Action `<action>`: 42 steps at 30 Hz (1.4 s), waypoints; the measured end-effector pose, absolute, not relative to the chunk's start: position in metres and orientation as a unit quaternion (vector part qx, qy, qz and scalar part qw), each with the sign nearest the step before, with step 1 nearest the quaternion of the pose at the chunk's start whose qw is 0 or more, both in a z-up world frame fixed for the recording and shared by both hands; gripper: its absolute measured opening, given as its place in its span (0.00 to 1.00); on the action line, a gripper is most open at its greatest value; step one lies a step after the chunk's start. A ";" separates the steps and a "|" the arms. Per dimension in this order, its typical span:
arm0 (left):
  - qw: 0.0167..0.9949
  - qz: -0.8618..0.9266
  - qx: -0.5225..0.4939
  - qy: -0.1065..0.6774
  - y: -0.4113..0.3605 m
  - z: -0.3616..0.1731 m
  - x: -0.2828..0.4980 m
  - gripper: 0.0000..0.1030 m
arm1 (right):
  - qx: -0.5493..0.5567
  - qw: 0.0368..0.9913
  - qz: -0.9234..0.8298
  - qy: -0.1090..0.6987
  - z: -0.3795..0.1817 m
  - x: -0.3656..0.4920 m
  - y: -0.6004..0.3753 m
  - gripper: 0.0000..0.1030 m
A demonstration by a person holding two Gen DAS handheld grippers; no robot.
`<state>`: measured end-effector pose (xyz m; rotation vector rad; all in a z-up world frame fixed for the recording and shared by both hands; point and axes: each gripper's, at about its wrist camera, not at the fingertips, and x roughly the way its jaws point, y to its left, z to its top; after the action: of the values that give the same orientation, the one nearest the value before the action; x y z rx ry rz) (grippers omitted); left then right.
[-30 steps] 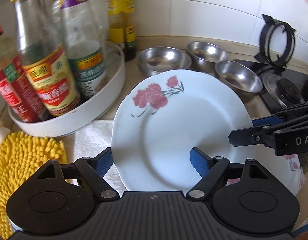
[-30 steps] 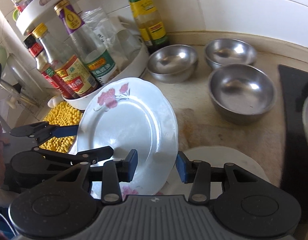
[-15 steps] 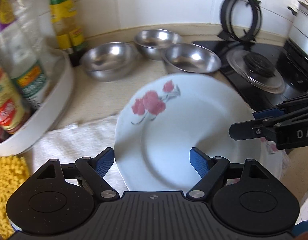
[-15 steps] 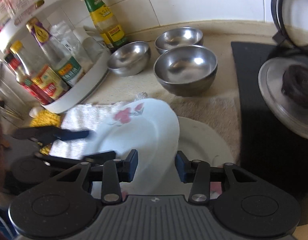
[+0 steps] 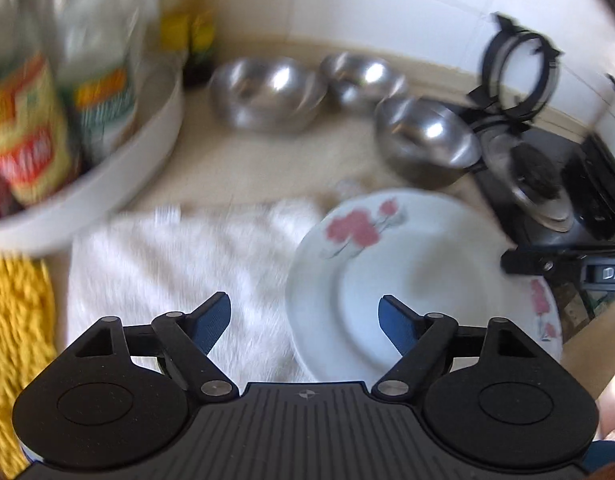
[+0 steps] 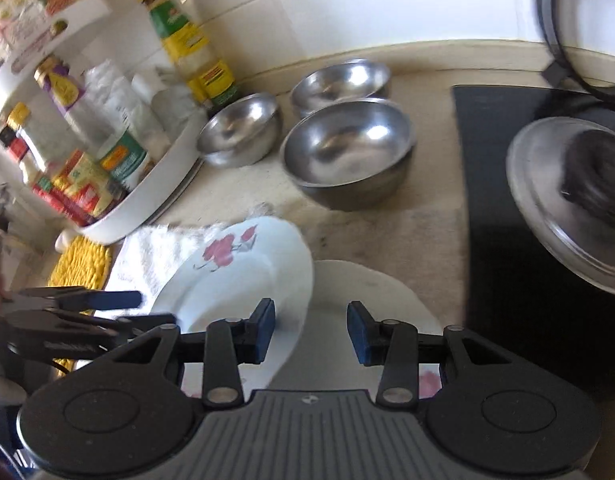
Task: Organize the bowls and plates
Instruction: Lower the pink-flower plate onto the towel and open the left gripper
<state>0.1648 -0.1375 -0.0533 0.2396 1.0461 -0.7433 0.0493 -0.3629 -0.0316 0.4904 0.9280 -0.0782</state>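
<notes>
**Left wrist view:** The left gripper (image 5: 305, 320) hangs over the right edge of the white towel (image 5: 167, 272). Its jaws are spread wide and have just been opening. The left rim of the flowered plate (image 5: 407, 280) lies between the pads, and neither pad appears to press on it, which looks like a release. The plate lies just off the towel's right edge on top of a second plate (image 5: 545, 312), evidently so that like stacks with like. Three steel bowls (image 5: 427, 140) wait beyond the towel toward the tiled wall, not yet nested. A white bottle rack (image 5: 147, 160) stands behind the towel to its left, and a yellow mat (image 5: 15, 320) lies on its left side.

**Right wrist view:** The right gripper (image 6: 310, 330) hovers right of the towel, with its jaws set narrowly apart. The flowered plate's right rim runs between them, tilted, with its far side toward the towel. It cannot be made out whether the pads actually pinch it. The tilt suggests the plate is being eased down flat onto the one below. A black stove (image 6: 487, 208) lies well to the right of the towel, clear of the stack.
</notes>
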 end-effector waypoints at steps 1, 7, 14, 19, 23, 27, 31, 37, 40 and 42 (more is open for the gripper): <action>0.786 -0.350 0.105 0.499 -0.140 -0.059 0.165 0.79 | 0.231 0.863 -0.032 0.447 -0.033 0.053 -0.361 0.46; 0.775 -0.371 0.082 0.504 -0.165 -0.067 0.163 0.86 | 0.223 0.858 -0.004 0.462 -0.039 0.058 -0.357 0.46; 0.766 -0.396 0.091 0.498 -0.169 -0.061 0.152 0.83 | 0.216 0.863 -0.023 0.457 -0.031 0.033 -0.359 0.45; 0.762 -0.416 0.109 0.484 -0.179 -0.056 0.138 0.82 | 0.227 0.859 -0.035 0.457 -0.029 0.014 -0.362 0.45; 0.758 -0.430 0.123 0.475 -0.184 -0.053 0.128 0.83 | 0.218 0.860 -0.050 0.458 -0.028 0.004 -0.365 0.45; 0.747 -0.448 0.131 0.473 -0.190 -0.054 0.118 0.81 | 0.199 0.856 -0.078 0.471 -0.029 -0.005 -0.367 0.46; 0.751 -0.452 0.135 0.462 -0.192 -0.050 0.112 0.80 | 0.160 0.860 -0.094 0.475 -0.026 -0.015 -0.363 0.47; 0.760 -0.444 0.135 0.456 -0.196 -0.044 0.110 0.82 | 0.138 0.870 -0.122 0.457 -0.013 -0.022 -0.373 0.47; 0.774 -0.426 0.143 0.446 -0.201 -0.039 0.109 0.83 | 0.138 0.875 -0.119 0.449 -0.009 -0.016 -0.378 0.47; 0.788 -0.407 0.152 0.436 -0.208 -0.036 0.110 0.87 | 0.128 0.880 -0.115 0.443 -0.004 -0.008 -0.381 0.48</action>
<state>0.1097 -0.2075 -0.0358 0.3275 0.9386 -0.8778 -0.0080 -0.3814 -0.0039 0.2660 0.9241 -0.2392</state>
